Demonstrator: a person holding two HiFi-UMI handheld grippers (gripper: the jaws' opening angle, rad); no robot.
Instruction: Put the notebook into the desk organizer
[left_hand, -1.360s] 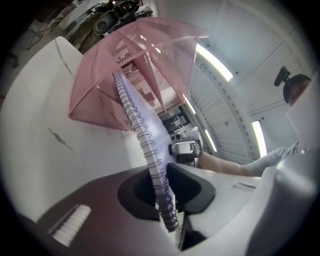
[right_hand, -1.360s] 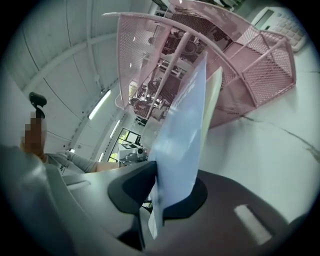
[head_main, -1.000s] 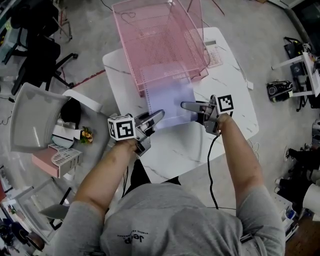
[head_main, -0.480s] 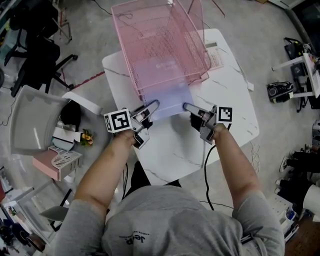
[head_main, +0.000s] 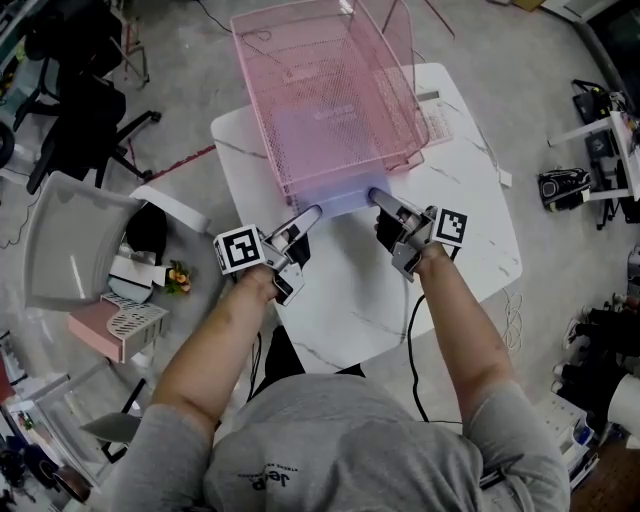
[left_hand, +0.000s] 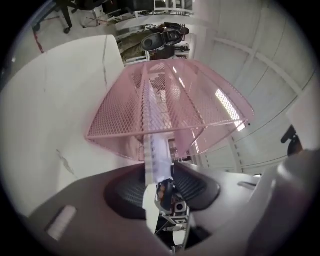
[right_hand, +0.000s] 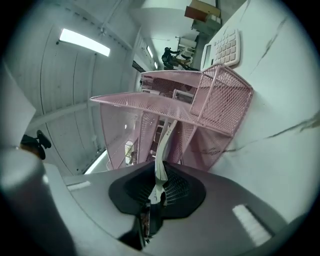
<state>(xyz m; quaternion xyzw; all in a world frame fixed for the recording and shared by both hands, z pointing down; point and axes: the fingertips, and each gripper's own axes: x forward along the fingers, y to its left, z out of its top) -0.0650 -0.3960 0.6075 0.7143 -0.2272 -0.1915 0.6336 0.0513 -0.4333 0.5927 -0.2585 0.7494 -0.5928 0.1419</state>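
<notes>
At six o'clock of the desk organizer (head_main: 320, 70), the right gripper (head_main: 376, 197) is closing tight on the notebook (head_main: 343, 198). The left gripper (head_main: 311, 212) is opening, the notebook between its jaws.

I find bright, even overhead light in the head view, with only faint, soft shadows on the white counter (head_main: 470, 200). Both gripper views are fisheye, bowed toward black corners. A ceiling strip light (right_hand: 85, 42) glares. The near foreground is blurred, while the desk organizer (left_hand: 165, 100) stays sharp.
</notes>
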